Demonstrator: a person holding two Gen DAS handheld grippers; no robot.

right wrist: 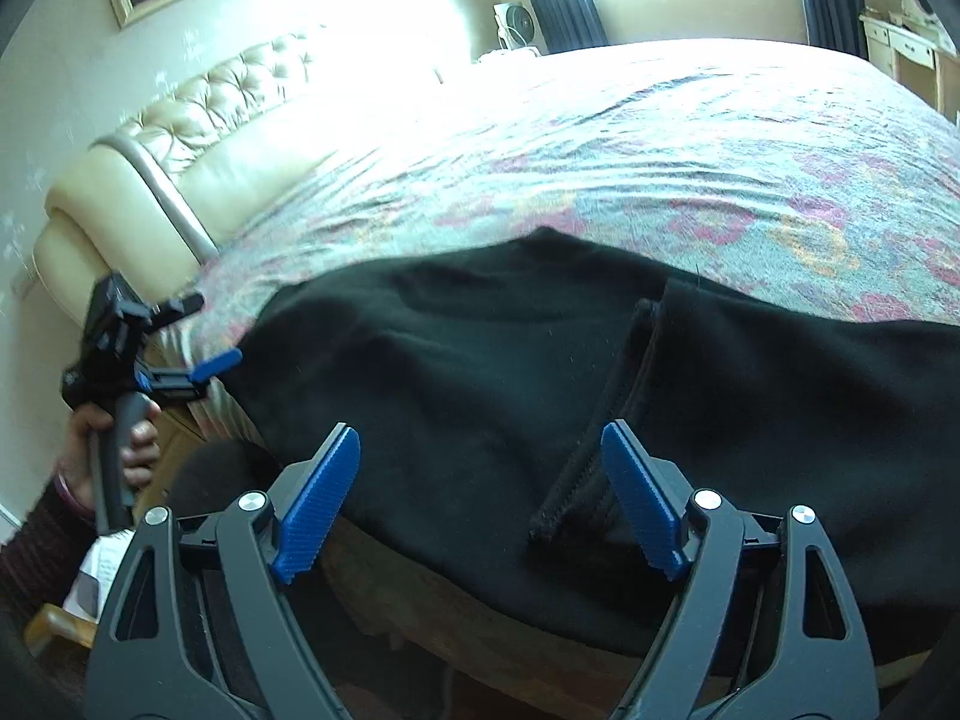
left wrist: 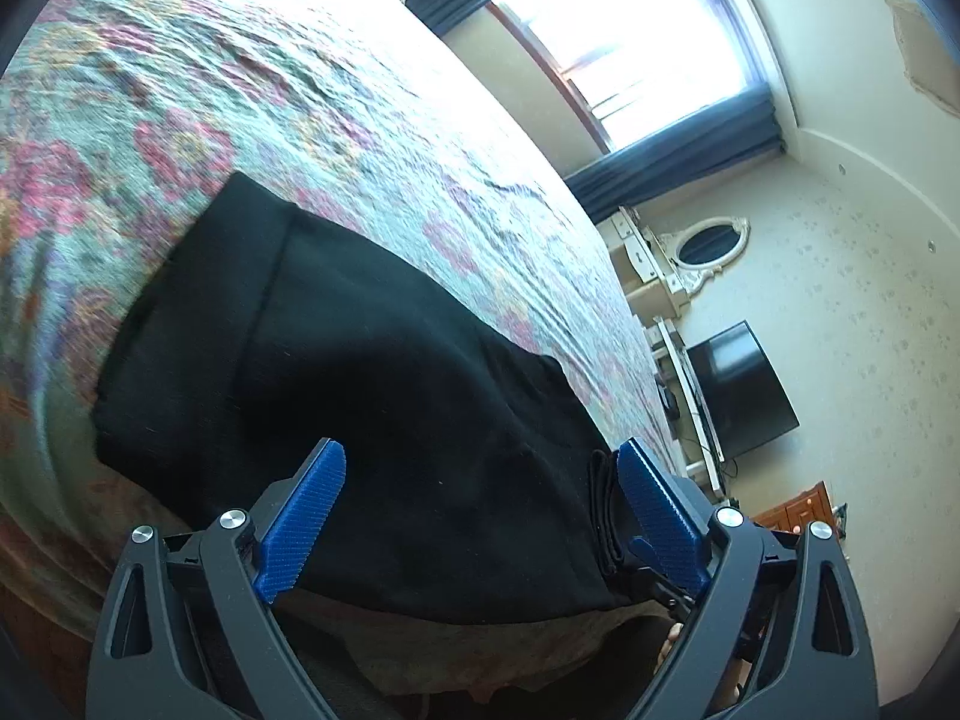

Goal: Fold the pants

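Note:
Black pants (left wrist: 372, 360) lie flat on the floral bedspread (left wrist: 240, 90) near the bed's front edge, partly overhanging it. In the right wrist view the pants (right wrist: 480, 360) show a ribbed waistband edge (right wrist: 600, 420) lying over the cloth. My left gripper (left wrist: 480, 516) is open and empty, just above the pants' near edge. It also shows at the left of the right wrist view (right wrist: 204, 330), open, beside the pants' left end. My right gripper (right wrist: 480, 498) is open and empty, over the pants' front edge beside the waistband.
A cream tufted headboard (right wrist: 198, 120) stands at the left end of the bed. A window with dark curtains (left wrist: 630, 60), a dresser with an oval mirror (left wrist: 708, 246) and a television (left wrist: 738, 390) lie beyond the bed. The bed's front edge (right wrist: 480, 612) drops below the pants.

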